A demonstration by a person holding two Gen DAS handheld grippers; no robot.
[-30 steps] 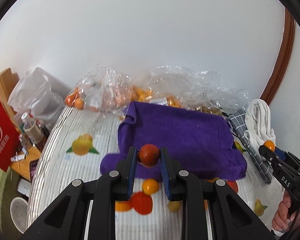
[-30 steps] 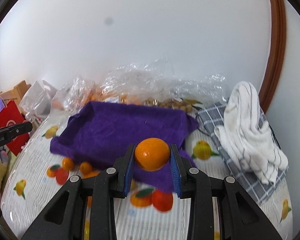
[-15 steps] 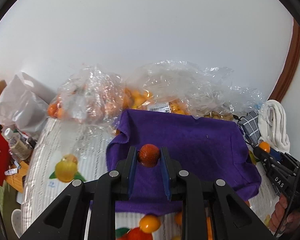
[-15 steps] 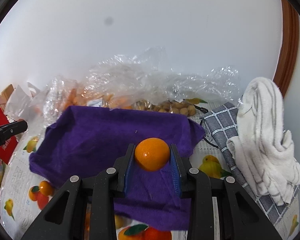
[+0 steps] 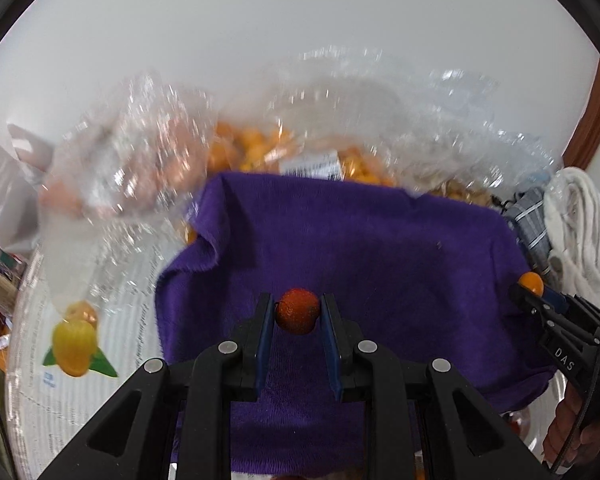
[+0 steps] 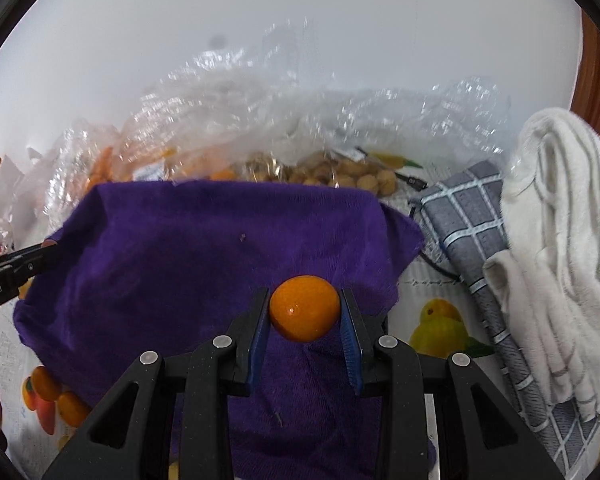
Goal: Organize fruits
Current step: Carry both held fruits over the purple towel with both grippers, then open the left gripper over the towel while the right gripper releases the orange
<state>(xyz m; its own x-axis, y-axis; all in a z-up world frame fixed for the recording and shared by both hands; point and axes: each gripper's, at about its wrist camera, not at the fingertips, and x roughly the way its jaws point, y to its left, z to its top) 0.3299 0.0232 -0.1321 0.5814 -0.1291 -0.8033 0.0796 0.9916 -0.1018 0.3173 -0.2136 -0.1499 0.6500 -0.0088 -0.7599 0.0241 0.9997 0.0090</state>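
Observation:
My left gripper (image 5: 297,312) is shut on a small red-orange fruit (image 5: 297,311) and holds it over the near part of a purple cloth (image 5: 360,248). My right gripper (image 6: 304,314) is shut on a round orange fruit (image 6: 304,308) above the same purple cloth (image 6: 180,248). The right gripper with its orange (image 5: 531,283) also shows at the right edge of the left wrist view. The left gripper's tip (image 6: 28,266) shows at the left edge of the right wrist view.
Clear plastic bags with orange fruits (image 5: 260,148) and light-brown nuts (image 6: 340,172) lie behind the cloth by the white wall. A grey checked towel (image 6: 472,248) and a white towel (image 6: 556,240) lie on the right. The tablecloth (image 5: 76,344) has printed fruit.
Both grippers have moved forward over the purple cloth towards the plastic bags, each still holding its fruit. The loose fruits at the near edge have dropped out of the left view.

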